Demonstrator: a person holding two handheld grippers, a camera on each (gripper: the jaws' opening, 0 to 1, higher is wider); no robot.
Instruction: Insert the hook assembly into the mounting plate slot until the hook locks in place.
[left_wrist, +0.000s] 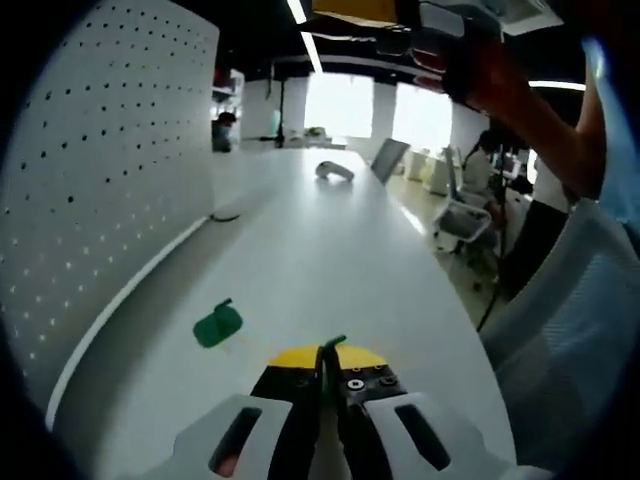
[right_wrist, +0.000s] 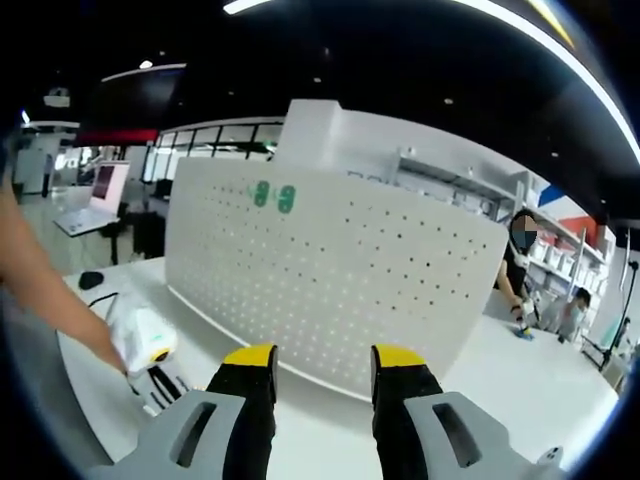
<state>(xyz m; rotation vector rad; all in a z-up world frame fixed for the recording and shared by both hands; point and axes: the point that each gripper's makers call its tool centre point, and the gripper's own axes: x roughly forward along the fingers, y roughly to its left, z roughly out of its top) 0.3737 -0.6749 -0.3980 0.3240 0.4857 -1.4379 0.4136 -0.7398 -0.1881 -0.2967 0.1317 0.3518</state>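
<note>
Two green hooks (right_wrist: 273, 195) are already being carried by the white pegboard (right_wrist: 330, 290), side by side near its upper edge, up and to the left of the right gripper (right_wrist: 324, 372). That gripper is being held with its yellow-tipped jaws spread apart and nothing between them, pointed at the lower part of the board, which is standing upright on the white table (right_wrist: 520, 385). Down to the left of it, the left gripper (right_wrist: 150, 365) is being held just beside the board's foot, with a person's forearm (right_wrist: 50, 290) reaching to it.

In the left gripper view, the left gripper (left_wrist: 332, 385) is being kept pressed together, a thin dark green piece (left_wrist: 331, 347) being pinched at its tips; whether this is a hook cannot be told. One more green hook (left_wrist: 217, 325) is lying on the table (left_wrist: 330, 240), just ahead of the jaws and to their left. The pegboard (left_wrist: 100, 180) is rising along the left. A grey object (left_wrist: 335, 171) is resting far ahead on the table.
</note>
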